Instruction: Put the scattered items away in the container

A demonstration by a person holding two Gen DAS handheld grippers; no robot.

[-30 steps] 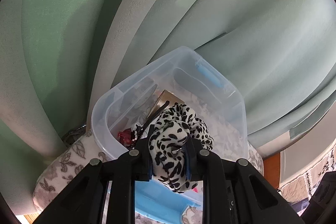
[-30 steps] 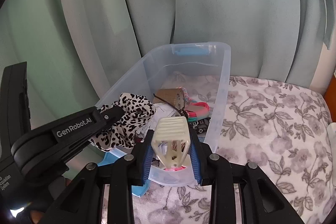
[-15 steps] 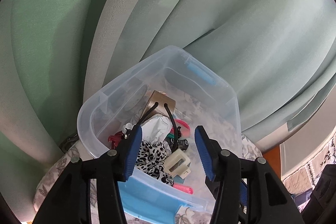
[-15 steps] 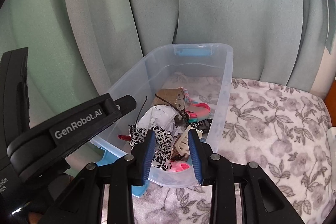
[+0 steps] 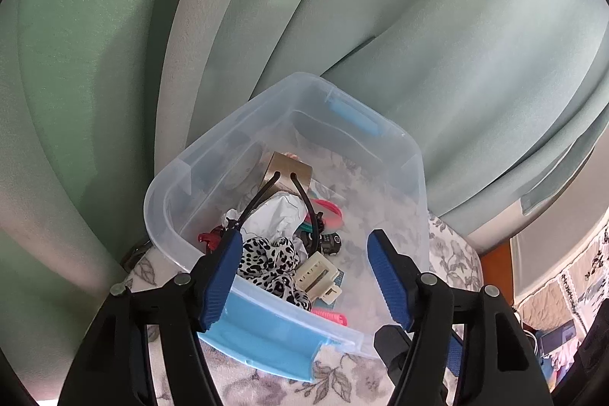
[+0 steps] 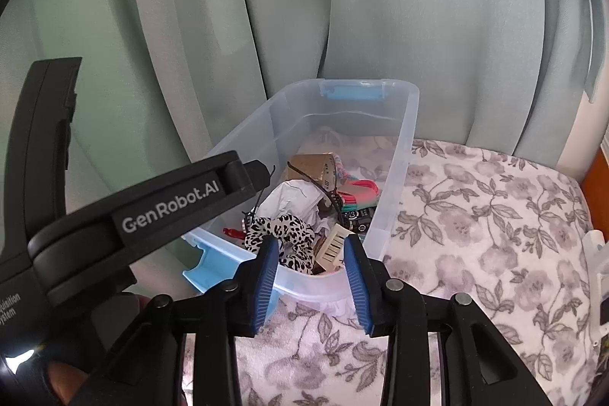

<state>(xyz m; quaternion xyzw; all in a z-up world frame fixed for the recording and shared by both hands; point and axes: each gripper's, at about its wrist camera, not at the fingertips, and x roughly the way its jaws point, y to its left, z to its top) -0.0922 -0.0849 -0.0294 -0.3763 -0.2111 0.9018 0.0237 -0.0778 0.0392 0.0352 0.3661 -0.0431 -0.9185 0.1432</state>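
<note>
A clear plastic bin (image 5: 413, 155) (image 6: 396, 177) with blue handles stands on the floral bedspread. Inside lie a leopard-print scrunchie (image 5: 272, 259) (image 6: 285, 231), a cream hair clip (image 5: 318, 273) (image 6: 335, 244), crumpled white paper (image 5: 276, 212), a brown card with a black hairband (image 5: 289, 168), pink combs and a small black toy. My left gripper (image 5: 304, 253) hovers over the bin's near end, its jaws opening with nothing between the pads. My right gripper (image 6: 310, 257) also hangs above the near rim, jaws opening and empty. The left gripper's black body (image 6: 152, 212) fills the left of the right wrist view.
Green curtains (image 6: 342, 6) hang close behind the bin. The floral bedspread (image 6: 495, 234) stretches to the right of it. A blue lid (image 5: 266, 341) lies against the bin's near side. A white object (image 6: 599, 273) sits at the bed's right edge.
The left gripper let go of the leopard scrunchie and the right gripper released the cream hair clip. Both items now lie in the bin. Both sets of jaws have spread wider.
</note>
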